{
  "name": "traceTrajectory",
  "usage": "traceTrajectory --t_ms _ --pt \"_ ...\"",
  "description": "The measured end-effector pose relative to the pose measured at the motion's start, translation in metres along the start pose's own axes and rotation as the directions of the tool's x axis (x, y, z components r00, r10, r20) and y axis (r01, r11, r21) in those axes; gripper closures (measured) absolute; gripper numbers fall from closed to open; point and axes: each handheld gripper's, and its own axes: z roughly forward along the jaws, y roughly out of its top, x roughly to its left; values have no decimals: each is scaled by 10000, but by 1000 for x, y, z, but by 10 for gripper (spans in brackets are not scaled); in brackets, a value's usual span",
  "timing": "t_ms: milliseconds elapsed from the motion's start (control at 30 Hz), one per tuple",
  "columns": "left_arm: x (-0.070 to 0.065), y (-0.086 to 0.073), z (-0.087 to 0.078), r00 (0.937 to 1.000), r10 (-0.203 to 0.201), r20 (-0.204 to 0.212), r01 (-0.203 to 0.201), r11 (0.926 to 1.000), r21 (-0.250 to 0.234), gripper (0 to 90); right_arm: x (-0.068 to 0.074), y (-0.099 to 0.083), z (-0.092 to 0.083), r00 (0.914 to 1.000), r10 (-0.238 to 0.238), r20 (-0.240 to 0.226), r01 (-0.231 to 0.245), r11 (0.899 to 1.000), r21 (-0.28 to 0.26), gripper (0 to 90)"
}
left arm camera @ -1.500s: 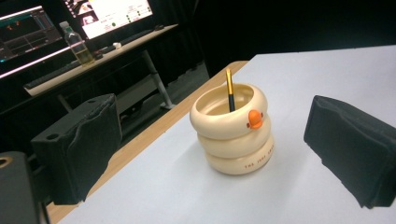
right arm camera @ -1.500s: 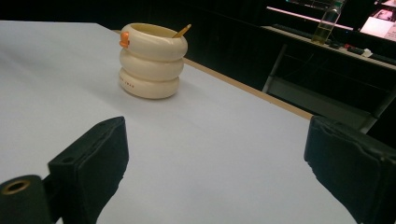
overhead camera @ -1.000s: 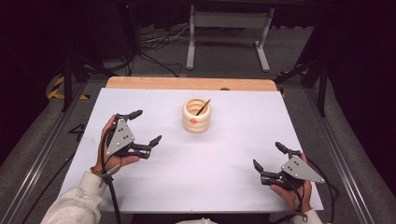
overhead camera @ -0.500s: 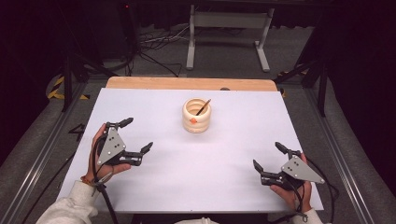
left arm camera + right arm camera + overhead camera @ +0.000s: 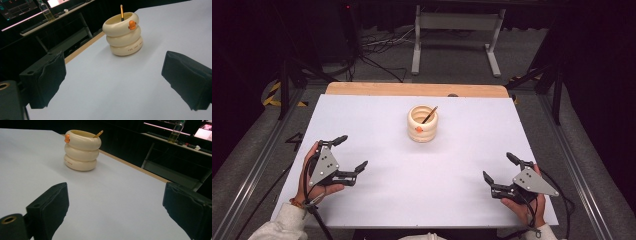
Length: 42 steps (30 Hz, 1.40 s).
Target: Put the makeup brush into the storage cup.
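White table: one ringed cup, one stick, two open tools.

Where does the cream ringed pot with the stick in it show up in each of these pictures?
High view: the cream three-ringed pot stands at upper centre of the white table.
Left gripper view: the pot is at upper centre, slightly right.
Right gripper view: the pot is at upper left.
Shared landmark: the orange tab on its top ring.

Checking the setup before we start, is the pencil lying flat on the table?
No, the pencil stands tilted inside the cream ringed holder, its tip above the rim.
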Motion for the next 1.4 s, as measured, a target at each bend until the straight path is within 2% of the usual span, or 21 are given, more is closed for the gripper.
traceTrajectory --t_ms 167,233,300,500,667,900,1067,1167,1200,1300,1400 --pt "-1 -8 -4 10000 -43 31 43 10000 -18 66 0 0 0 10000 -26 -3 26 10000 26 73" --pt "-2 -13 -5 9997 -248 60 248 9997 -35 65 0 -1 0 10000 -27 13 27 10000 49 73" --pt "-3 -19 -6 9993 -363 -89 364 9993 114 69 1 0 -1 10000 -15 11 15 10000 23 73" --pt "-7 -30 -11 9987 -493 -113 495 9985 247 70 1 -1 -1 10000 -45 -5 45 10000 69 73" --pt "-7 -40 -16 9962 -852 -187 859 9954 423 71 2 -3 -1 10000 -67 -30 67 9999 124 73" --pt "-7 -49 -29 9918 -1247 -280 1259 9909 470 72 4 -4 1 9998 -152 -101 154 9996 228 73" --pt "-5 -55 -39 9842 -1731 -368 1742 9844 268 72 6 -4 1 9996 -230 -136 234 9993 280 73" --pt "-6 -56 -42 9826 -1796 -471 1809 9832 256 73 6 -5 1 9996 -245 -123 249 9993 295 73" --pt "-6 -55 -43 9799 -1937 -476 1946 9808 146 73 5 -5 1 9996 -242 -140 246 9993 293 73" --pt "-7 -56 -41 9802 -1931 -439 1943 9806 249 72 6 -5 1 9995 -276 -155 280 9993 258 73" --pt "-8 -53 -40 9834 -1792 -283 1799 9834 230 72 6 -5 1 9994 -287 -184 291 9992 263 73"
